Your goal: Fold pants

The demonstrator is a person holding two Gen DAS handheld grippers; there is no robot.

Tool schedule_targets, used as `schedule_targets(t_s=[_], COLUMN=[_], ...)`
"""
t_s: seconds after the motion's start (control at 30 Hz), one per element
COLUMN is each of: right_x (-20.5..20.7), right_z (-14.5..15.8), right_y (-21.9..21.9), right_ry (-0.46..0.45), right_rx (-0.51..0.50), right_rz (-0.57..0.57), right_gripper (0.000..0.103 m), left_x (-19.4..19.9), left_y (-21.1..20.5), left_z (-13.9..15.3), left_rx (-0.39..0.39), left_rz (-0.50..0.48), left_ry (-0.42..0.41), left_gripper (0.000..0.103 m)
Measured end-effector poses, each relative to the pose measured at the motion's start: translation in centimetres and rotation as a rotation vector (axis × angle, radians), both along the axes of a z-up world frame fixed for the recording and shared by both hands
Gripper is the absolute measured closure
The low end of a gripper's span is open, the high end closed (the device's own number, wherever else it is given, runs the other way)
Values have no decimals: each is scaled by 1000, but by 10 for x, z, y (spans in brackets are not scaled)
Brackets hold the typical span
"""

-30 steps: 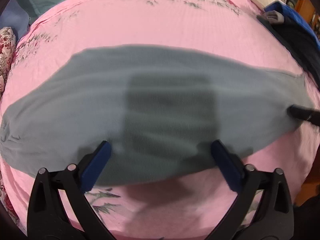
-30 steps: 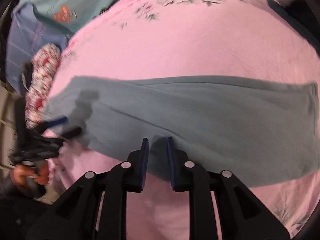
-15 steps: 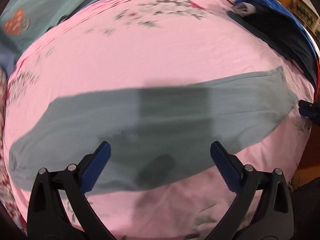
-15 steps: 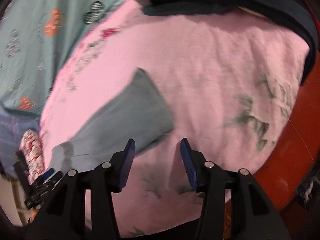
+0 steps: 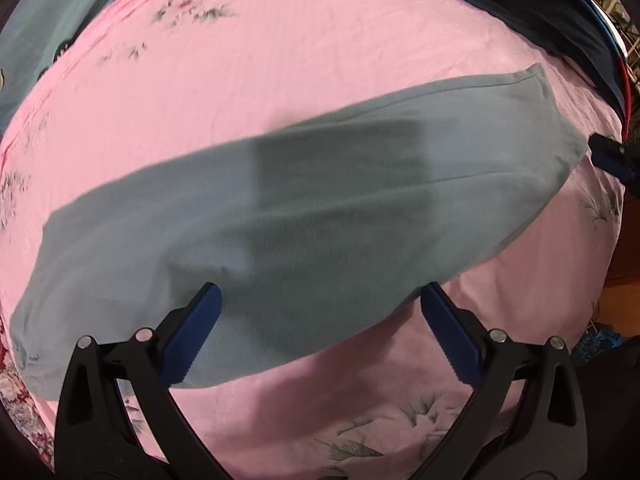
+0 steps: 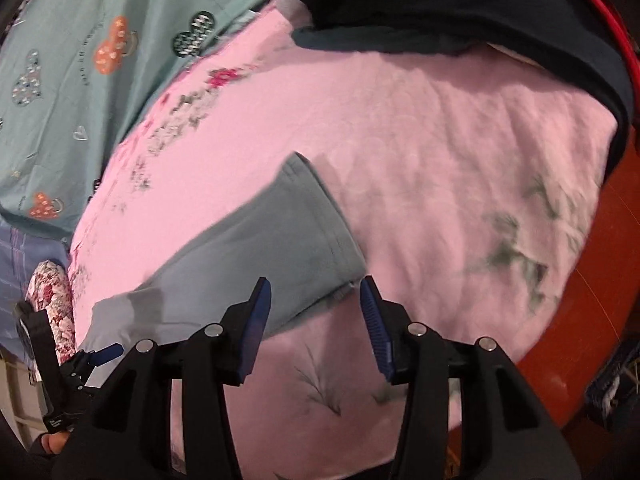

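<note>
A second ago my right tongs (image 6: 315,312) were pinched nearly closed at the long near edge of the grey-green pants (image 5: 304,216); now they stand half open with nothing between the pads, hovering just above the hem corner of the leg end. They let go and swung along the garment toward the bed's right side. My left tongs (image 5: 320,332) are spread wide and empty, as they were, hanging over the near edge of the pants around the middle of their length.

I judge that the lengthwise fold is done, since the pants lie as one long narrow band with the legs stacked, and that the next step is to bring one end over the other. The right tongs look lined up to take that hem corner.

The pants lie flat across the pink floral bedsheet (image 5: 320,60), slanting from the bed's near left toward its far right. The hem end stops well short of the right edge of the bed, where red-brown wood (image 6: 600,280) shows beyond the sheet. A dark garment (image 6: 460,8) lies heaped at the far right corner, apart from the pants. The sheet beyond the pants is bare up to a teal patterned blanket (image 6: 80,60) at the far side, so there is room to carry the hem across.
</note>
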State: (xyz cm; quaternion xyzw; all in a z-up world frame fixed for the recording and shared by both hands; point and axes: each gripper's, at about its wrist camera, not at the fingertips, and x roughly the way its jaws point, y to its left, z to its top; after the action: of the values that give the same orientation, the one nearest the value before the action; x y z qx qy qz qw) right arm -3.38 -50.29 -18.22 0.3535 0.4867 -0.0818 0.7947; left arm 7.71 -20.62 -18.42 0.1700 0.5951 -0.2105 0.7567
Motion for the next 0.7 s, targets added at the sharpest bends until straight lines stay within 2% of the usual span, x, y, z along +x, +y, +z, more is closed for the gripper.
schedule_targets(t_s=[0.07,0.27,0.5,0.63,0.7], right_x=[-9,-15,-2,-12,-20], right_z=[-6,-12,-20,-29,-33], right_y=[-4,-4,-3,-1,1], right_ry=[5,-11,-20,4,-13], right_rx=[87,181,266,452,505], right_rz=[-10,-68,-285,-402,-458], right_gripper=[56,55,52,52,52], left_x=[2,0,3,4,6], left_y=[4,4,4,3,2], left_z=[-2,-5,-5,-4,-5], left_rx=[-8,-4,-8,3,1], left_rz=[10,-17,-50,-82,-92], left_ry=[14,20,26,18,20], left_gripper=[2,2,2,2,2])
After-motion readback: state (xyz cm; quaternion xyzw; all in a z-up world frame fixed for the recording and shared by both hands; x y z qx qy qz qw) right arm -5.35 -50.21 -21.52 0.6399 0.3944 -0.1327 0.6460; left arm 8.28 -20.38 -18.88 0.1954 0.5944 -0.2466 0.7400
